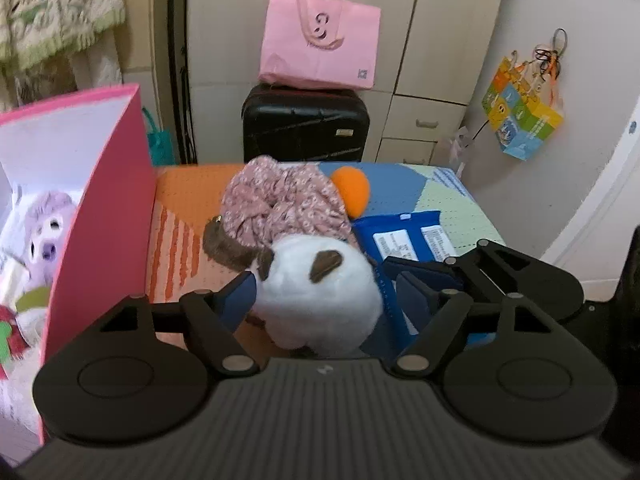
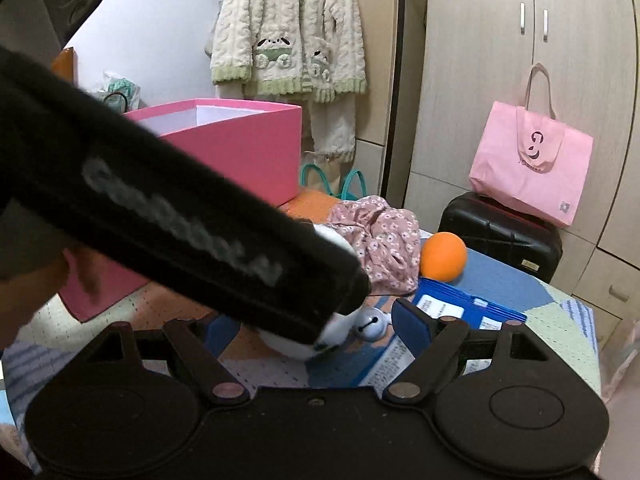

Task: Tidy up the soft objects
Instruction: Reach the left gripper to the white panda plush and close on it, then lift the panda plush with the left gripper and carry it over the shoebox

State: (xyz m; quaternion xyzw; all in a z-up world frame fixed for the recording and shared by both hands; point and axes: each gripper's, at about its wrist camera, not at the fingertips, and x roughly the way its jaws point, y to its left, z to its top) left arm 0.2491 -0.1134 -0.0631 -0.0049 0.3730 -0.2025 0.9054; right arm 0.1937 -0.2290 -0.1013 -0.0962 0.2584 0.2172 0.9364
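Note:
A white plush (image 1: 320, 300) with brown ears lies on the patchwork table cover (image 1: 188, 192). My left gripper (image 1: 325, 280) stands open around it: the left pad touches its side, the right pad is a little apart. In the right wrist view the left gripper's black body (image 2: 180, 216) hides most of the plush (image 2: 340, 332), whose small bell (image 2: 370, 322) shows. My right gripper (image 2: 316, 316) is open and straddles the plush from the other side. Behind lie a pink floral cloth (image 1: 280, 204), an orange ball (image 1: 352, 192) and a brown furry piece (image 1: 224, 246).
A pink box (image 1: 100, 208) holding a purple plush (image 1: 48, 236) stands at the table's left. A blue pouch (image 1: 404, 236) lies right of the white plush. Beyond the table are a black suitcase (image 1: 304, 128) with a pink tote (image 1: 320, 48) on it, and hanging fluffy clothes (image 2: 288, 32).

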